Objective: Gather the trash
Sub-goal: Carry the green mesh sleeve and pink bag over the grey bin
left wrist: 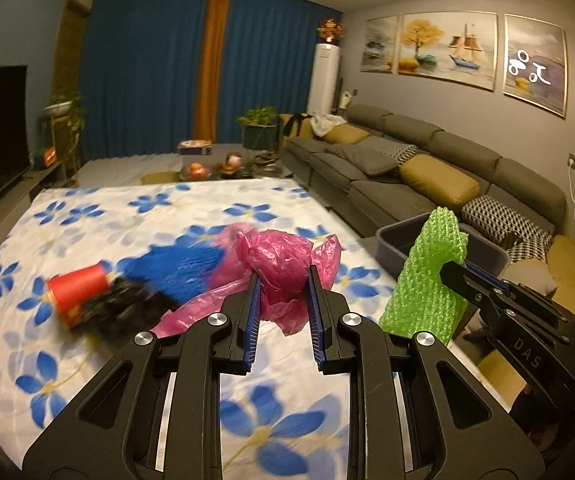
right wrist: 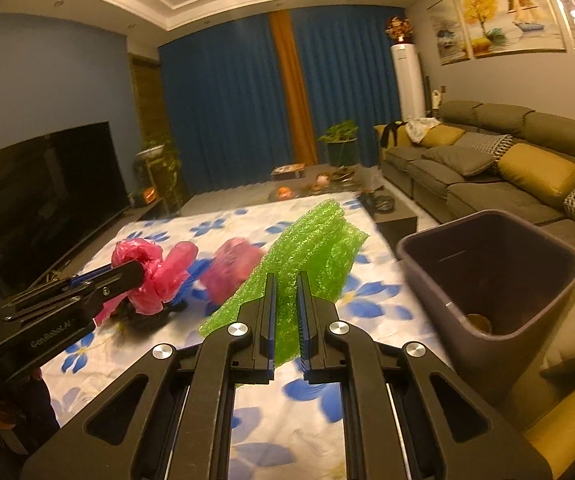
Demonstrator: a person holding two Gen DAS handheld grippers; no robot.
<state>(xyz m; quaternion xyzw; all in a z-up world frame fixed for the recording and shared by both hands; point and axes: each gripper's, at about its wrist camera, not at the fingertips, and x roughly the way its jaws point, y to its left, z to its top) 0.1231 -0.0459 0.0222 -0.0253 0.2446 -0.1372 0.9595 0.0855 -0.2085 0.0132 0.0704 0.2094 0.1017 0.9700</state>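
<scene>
Two pieces of trash are already gripped, so what matters now is carrying both cleanly to the bin. From the left wrist view, your left gripper (left wrist: 281, 280) is clamped on the crumpled pink plastic bag (left wrist: 283, 264), with loose film hanging below the pads; the red paper cup (left wrist: 76, 292) lies on the blue-flowered white tablecloth (left wrist: 99, 216) among blue and black scraps too blurred to name. At the right edge the green foam net sleeve (left wrist: 427, 276) sits in the other tool's jaws, in front of the dark grey plastic bin (left wrist: 403, 232). From the right wrist view, your right gripper (right wrist: 286, 280) is pinched nearly closed on that sleeve (right wrist: 307, 248), most of it standing free beyond the fingertips, and the bin (right wrist: 439, 276) stands open just to its right, a small round object on its floor. Bring each piece fully over the rim before releasing, since light film and foam probably drift. Drop them one at a time.
</scene>
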